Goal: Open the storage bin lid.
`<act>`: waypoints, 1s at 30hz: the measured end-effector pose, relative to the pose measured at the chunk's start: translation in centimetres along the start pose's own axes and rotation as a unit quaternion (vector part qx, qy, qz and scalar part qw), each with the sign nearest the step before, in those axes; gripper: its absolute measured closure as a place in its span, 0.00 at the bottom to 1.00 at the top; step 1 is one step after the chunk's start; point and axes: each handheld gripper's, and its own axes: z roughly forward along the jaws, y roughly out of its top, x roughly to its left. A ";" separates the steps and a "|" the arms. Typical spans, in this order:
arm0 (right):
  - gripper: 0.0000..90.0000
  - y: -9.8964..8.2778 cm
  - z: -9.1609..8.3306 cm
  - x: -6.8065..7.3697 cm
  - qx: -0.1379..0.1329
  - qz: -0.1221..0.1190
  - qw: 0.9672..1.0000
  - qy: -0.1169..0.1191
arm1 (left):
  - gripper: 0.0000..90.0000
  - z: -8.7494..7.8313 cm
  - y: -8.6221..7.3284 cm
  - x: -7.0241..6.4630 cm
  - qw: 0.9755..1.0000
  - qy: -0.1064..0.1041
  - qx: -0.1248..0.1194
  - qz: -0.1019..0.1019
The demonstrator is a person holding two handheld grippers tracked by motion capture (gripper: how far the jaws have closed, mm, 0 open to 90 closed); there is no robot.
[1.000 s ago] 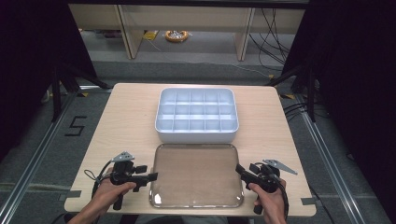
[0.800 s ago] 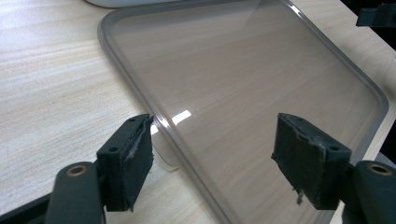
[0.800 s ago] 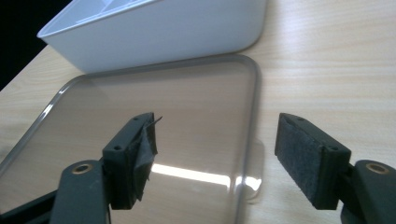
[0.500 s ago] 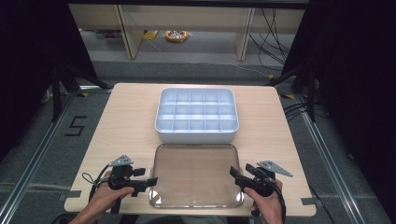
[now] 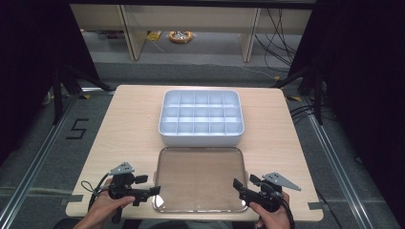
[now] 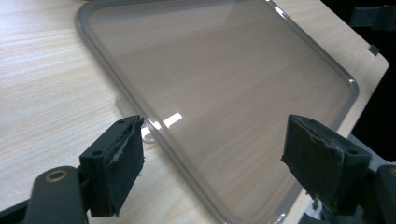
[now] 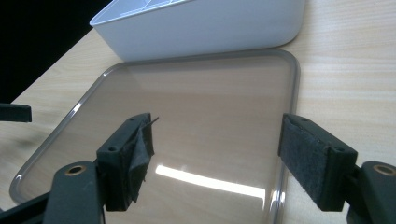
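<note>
Both my left gripper (image 5: 155,190) and right gripper (image 5: 237,184) stand wide apart at the near corners of the clear lid (image 5: 200,177), lying flat before the white compartment box (image 5: 201,117); it looks light, stiff, slippery, so I'd pinch its raised rim.

The wooden table (image 5: 124,124) carries a white box with compartments (image 5: 201,117) at its far middle, and a transparent flat lid (image 5: 200,179) just beside it, nearer.
</note>
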 end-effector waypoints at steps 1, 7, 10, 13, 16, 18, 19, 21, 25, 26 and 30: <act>0.30 0.0 0.0 -0.6 -0.012 -0.039 0.999 -0.004 | 0.22 0.0 -0.1 -0.2 1.000 0.002 -0.006 -0.003; 0.30 -0.7 -0.6 -0.3 -0.007 -0.039 0.999 -0.002 | 0.20 -0.3 -0.4 -0.4 1.000 -0.002 -0.004 0.003; 0.30 -0.9 -0.7 -0.3 -0.007 -0.055 0.998 -0.004 | 0.20 -0.5 -0.5 -0.5 1.000 -0.005 -0.002 0.004; 0.30 -1.0 -0.5 -0.9 -0.019 -0.105 0.994 -0.007 | 0.20 -0.8 -0.7 -0.6 1.000 -0.002 -0.004 0.005; 0.30 -1.3 -0.8 -0.8 -0.008 -0.113 0.993 -0.014 | 0.20 -0.8 -0.9 -0.6 1.000 -0.001 -0.008 0.000; 0.30 -1.6 -0.8 -0.7 -0.005 -0.104 0.995 -0.008 | 0.20 -0.9 -1.1 -0.7 1.000 -0.001 -0.007 -0.002; 0.30 -1.6 -0.7 -0.8 -0.009 -0.110 0.994 -0.006 | 0.20 -1.0 -1.1 -0.7 1.000 -0.004 -0.003 0.002; 0.30 -1.8 -0.9 -0.9 -0.007 -0.123 0.992 -0.013 | 0.20 -0.8 -1.3 -1.0 1.000 -0.004 -0.015 -0.006; 0.30 -2.1 -1.1 -0.7 -0.006 -0.120 0.993 -0.015 | 0.20 -0.9 -1.5 -1.3 1.000 -0.010 -0.013 -0.005; 0.31 -2.2 -1.2 -0.7 -0.003 -0.125 0.992 -0.017 | 0.20 -0.9 -1.6 -1.3 1.000 -0.010 -0.016 -0.003; 0.31 -2.6 -1.4 -0.5 0.000 -0.122 0.992 -0.021 | 0.20 -1.0 -1.9 -1.5 1.000 -0.013 -0.014 -0.002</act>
